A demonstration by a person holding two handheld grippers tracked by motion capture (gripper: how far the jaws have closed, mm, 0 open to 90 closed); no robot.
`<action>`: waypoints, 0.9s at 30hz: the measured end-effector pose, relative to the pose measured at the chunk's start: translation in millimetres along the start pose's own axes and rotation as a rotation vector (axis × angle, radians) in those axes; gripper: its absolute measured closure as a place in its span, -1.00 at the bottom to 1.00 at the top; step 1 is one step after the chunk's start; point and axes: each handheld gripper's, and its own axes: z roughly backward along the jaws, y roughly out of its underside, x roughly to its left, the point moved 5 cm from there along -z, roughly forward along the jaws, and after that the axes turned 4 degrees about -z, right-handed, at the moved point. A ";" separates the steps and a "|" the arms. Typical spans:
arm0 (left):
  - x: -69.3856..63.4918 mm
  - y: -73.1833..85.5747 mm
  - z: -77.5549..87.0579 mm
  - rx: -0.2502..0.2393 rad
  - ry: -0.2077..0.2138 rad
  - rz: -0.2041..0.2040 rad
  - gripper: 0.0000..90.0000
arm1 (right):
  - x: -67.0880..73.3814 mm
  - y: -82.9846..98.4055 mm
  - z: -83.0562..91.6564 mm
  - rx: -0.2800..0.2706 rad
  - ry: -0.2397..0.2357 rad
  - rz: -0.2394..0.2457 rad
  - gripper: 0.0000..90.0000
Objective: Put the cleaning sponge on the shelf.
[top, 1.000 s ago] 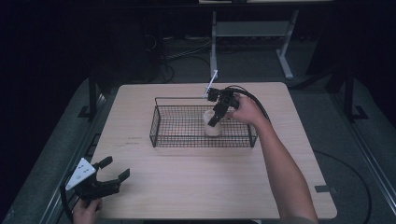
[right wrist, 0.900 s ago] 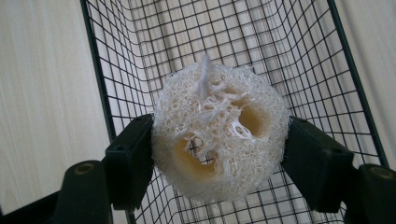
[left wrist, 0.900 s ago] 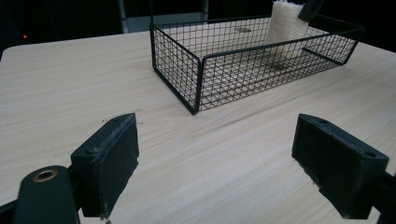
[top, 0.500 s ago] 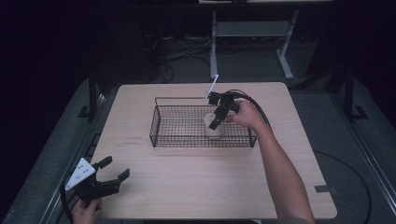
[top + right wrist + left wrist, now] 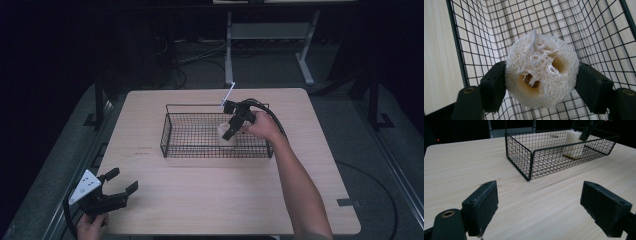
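Right gripper view: loofah (image 5: pixel 541 71) clamped between the jaws.
Lowered slightly into basket (image 5: pixel 170 131) since before; left gripper (image 5: pixel 116 187) idle, open.

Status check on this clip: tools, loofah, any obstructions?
Right tool shut on loofah, inside wire basket. Left tool open, idle over bare table. Nothing blocking.
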 end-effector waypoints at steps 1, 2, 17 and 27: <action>0.1 0.0 0.4 -0.001 -0.001 0.002 -0.69 | 0.5 0.6 0.1 0.006 0.001 0.001 -0.37; 0.1 0.0 0.6 -0.001 -0.001 0.002 -0.69 | 0.7 0.7 0.4 0.011 0.007 0.002 -0.38; 0.3 0.1 0.9 -0.002 0.000 0.003 -0.69 | 4.7 0.7 14.8 -0.007 0.039 -0.004 -0.60; -1.3 0.3 -0.4 0.002 0.004 0.001 -0.69 | 11.1 5.0 37.5 -0.044 0.051 -0.003 -0.61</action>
